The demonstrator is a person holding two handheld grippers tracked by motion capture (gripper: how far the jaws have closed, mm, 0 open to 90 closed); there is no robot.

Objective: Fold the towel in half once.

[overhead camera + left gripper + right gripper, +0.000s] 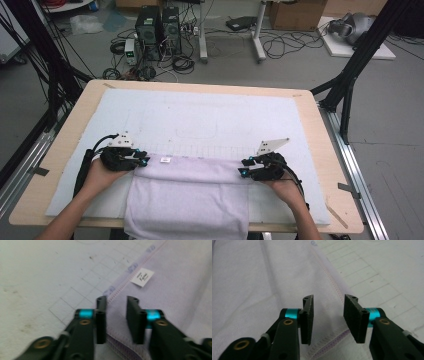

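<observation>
Cables and computer towers (157, 30) clutter the floor beyond the table (60, 150), where a white mat (210, 115) carries a folded lilac towel (187, 192) at the near edge. The left gripper (144, 160) and right gripper (243, 167) flank its far corners, fingers (101, 315) released, hem between them untouched.

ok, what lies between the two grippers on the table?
In the high view, the folded far edge of the lavender towel spans the stretch from the left gripper to the right gripper, with a small white label near the left one.
</observation>
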